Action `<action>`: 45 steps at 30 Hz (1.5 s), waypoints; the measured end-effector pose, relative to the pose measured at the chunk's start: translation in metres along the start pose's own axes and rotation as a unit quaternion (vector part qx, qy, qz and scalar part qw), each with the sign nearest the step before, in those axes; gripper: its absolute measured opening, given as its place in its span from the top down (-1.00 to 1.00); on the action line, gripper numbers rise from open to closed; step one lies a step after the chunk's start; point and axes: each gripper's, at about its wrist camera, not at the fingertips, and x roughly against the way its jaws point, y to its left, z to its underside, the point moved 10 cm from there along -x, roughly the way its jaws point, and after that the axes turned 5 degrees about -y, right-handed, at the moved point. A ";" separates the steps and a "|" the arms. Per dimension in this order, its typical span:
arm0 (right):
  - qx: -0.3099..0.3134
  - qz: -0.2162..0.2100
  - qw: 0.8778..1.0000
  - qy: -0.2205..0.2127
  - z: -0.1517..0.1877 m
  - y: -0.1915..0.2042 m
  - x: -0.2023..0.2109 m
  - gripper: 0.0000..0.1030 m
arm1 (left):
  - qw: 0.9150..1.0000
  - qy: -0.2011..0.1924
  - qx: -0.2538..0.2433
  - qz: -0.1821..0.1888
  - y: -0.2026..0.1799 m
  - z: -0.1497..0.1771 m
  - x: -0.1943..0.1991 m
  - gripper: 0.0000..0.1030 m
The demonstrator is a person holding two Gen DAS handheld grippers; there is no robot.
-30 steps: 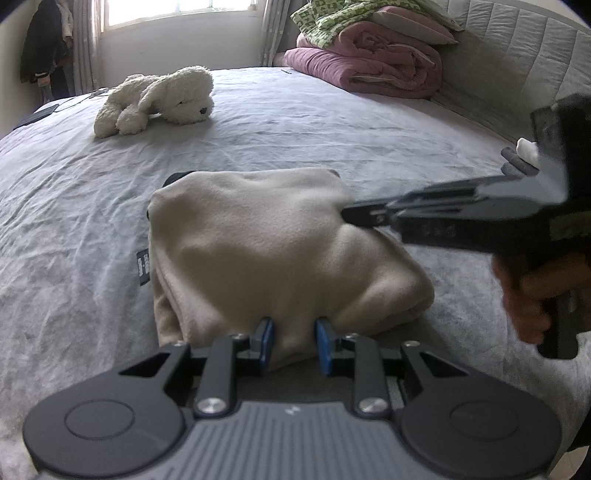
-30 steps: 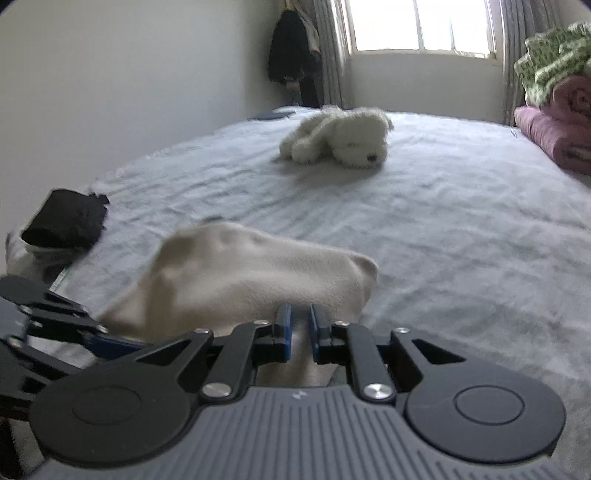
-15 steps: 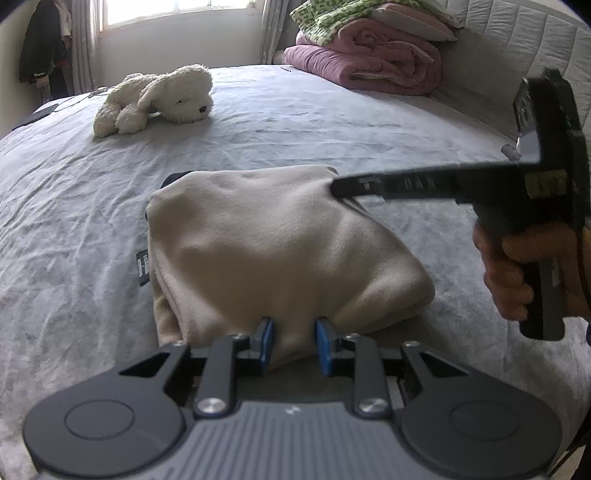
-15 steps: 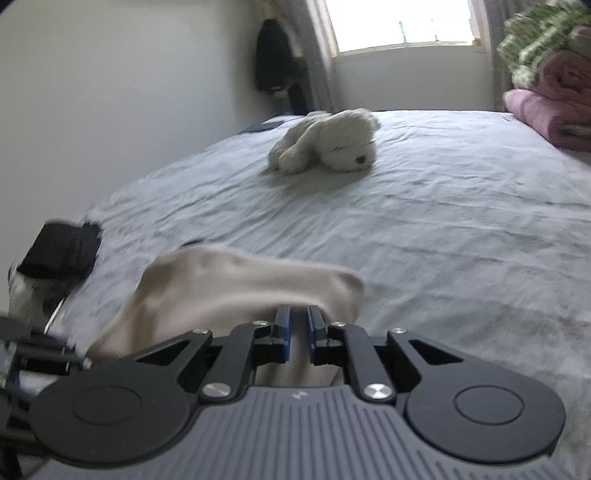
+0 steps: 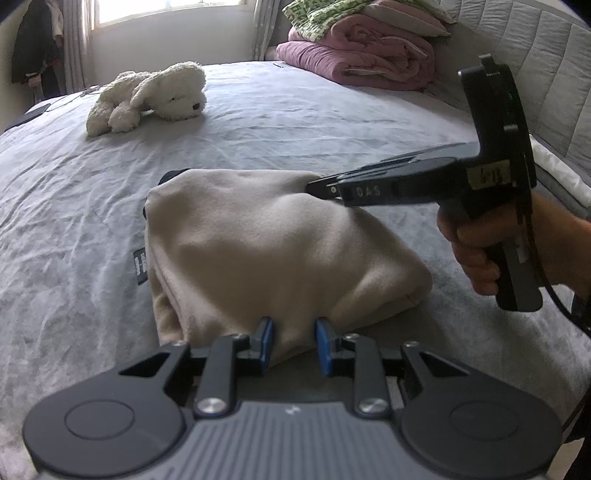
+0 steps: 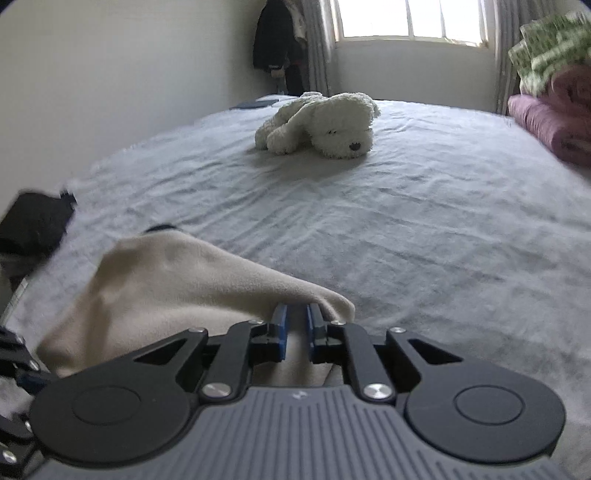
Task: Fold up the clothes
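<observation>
Fleece garment (image 5: 273, 240) lies folded on the grey bed (image 5: 74, 206), both my claws pinching its edges.

Soft, light and floppy, I judge: best held at corners. Left gripper (image 5: 293, 345) clamps the near hem; right gripper (image 6: 295, 326) nips the far corner, which the right view shows lifted and the left view shows beside my hand (image 5: 476, 251).

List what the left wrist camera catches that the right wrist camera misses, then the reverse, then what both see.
Left wrist only: the hand holding the right gripper, the quilted headboard, and a small black label at the garment's edge.

Right wrist only: a black bundle at the bed's left edge and the bare wall.

Both: the beige folded garment, white plush dog, grey bedsheet, pink blankets and window.
</observation>
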 end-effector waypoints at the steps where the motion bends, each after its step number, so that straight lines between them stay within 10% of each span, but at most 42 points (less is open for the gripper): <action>1: 0.015 0.004 1.000 0.006 -0.001 0.002 0.000 0.77 | 1.000 0.001 -0.001 0.001 0.000 0.000 0.000 0.47; 8: 0.008 0.026 1.000 -0.001 -0.012 -0.011 0.052 0.13 | 0.998 -0.031 0.040 0.042 0.017 -0.013 0.026 0.31; 15: -0.119 0.006 0.993 0.023 0.029 -0.034 0.079 0.05 | 0.991 -0.044 0.126 0.018 0.064 -0.017 0.031 0.20; 22: -0.249 -0.041 0.967 0.045 0.044 -0.038 0.074 0.05 | 0.973 -0.017 0.225 0.039 0.086 -0.005 0.017 0.20; 29: -0.380 -0.126 0.914 0.065 0.052 -0.035 0.078 0.04 | 0.956 0.001 0.286 0.063 0.096 0.007 0.007 0.16; 37: -0.457 -0.184 0.866 0.082 0.063 -0.016 0.079 -0.14 | 0.959 0.004 0.278 0.059 0.095 0.011 0.006 0.17; 45: -0.470 -0.182 0.861 0.070 0.065 -0.008 0.080 -0.27 | 0.952 0.008 0.301 0.065 0.098 0.012 0.004 0.15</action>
